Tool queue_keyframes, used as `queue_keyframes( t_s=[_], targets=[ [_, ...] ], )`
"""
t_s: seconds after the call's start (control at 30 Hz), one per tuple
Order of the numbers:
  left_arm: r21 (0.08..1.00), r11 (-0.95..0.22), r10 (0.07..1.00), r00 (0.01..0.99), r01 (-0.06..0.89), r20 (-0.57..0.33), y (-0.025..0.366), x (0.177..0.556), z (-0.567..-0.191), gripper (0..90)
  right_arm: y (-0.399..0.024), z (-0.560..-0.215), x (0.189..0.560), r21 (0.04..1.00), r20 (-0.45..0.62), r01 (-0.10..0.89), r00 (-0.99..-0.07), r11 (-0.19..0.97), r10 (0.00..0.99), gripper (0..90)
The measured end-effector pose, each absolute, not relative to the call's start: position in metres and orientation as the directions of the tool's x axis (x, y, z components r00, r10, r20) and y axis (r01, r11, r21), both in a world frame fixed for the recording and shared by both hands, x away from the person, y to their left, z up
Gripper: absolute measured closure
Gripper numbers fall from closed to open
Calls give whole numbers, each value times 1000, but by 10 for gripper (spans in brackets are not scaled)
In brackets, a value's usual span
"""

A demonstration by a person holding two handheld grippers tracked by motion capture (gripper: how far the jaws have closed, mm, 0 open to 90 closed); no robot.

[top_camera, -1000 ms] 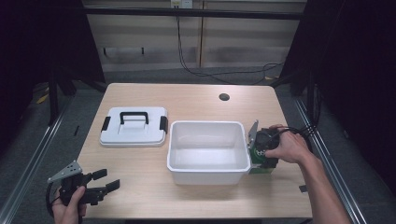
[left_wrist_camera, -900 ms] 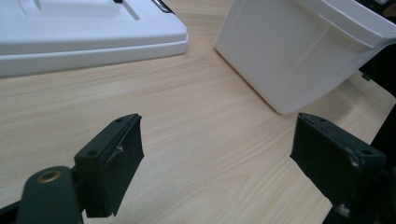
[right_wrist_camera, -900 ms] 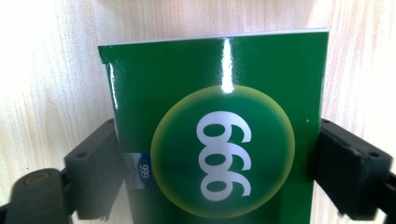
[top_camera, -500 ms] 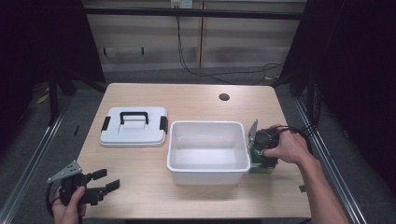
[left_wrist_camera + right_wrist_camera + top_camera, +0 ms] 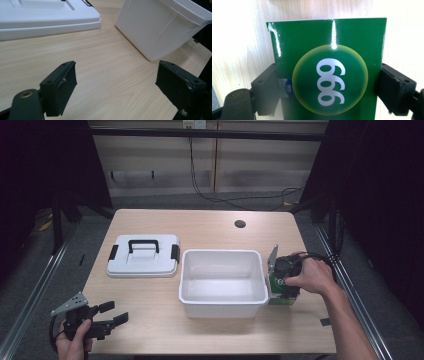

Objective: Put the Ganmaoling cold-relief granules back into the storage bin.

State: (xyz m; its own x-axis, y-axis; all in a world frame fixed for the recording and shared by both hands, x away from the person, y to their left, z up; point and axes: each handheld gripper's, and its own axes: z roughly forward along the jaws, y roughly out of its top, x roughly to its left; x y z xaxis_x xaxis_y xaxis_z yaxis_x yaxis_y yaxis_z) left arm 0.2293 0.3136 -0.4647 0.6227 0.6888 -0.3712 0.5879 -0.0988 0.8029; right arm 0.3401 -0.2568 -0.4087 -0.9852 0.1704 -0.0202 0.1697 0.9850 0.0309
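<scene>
High view: almost nothing differs from a second ago; the right gripper (image 5: 283, 281) sits in the same spot just beside the right wall of the white bin (image 5: 223, 307), on the green box (image 5: 278, 295) at the table's (image 5: 210, 225) right edge, so the likely step, judged only from this, is a grasp settling before a lift, perhaps into the bin. The left gripper (image 5: 107, 317) rests at the near left corner, unmoved, well apart from everything. The white lid (image 5: 142, 265) with black handle and side clips lies flat to the left of the bin. The bin looks like smooth moulded plastic, open-topped and empty; the table is pale wood-grain laminate. Left gripper view: jaws spread wide over bare tabletop, nothing between them; the bin's slightly tapered wall and the lid's rounded edge lie beyond. Right gripper view: both black jaws flank the glossy green box, printed with a yellow-rimmed circle and white numerals; they appear to touch its sides, holding it.
</scene>
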Motion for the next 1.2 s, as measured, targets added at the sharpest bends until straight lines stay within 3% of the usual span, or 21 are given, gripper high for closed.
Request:
queue_keyframes(
  t_s=[1.2],
  targets=[
    [803, -100, 686, 625, 587, -372, 314, 229, -465, 164, -271, -365, 334, 60, -35, 205, -978, 977, 207, 158]
  ],
)
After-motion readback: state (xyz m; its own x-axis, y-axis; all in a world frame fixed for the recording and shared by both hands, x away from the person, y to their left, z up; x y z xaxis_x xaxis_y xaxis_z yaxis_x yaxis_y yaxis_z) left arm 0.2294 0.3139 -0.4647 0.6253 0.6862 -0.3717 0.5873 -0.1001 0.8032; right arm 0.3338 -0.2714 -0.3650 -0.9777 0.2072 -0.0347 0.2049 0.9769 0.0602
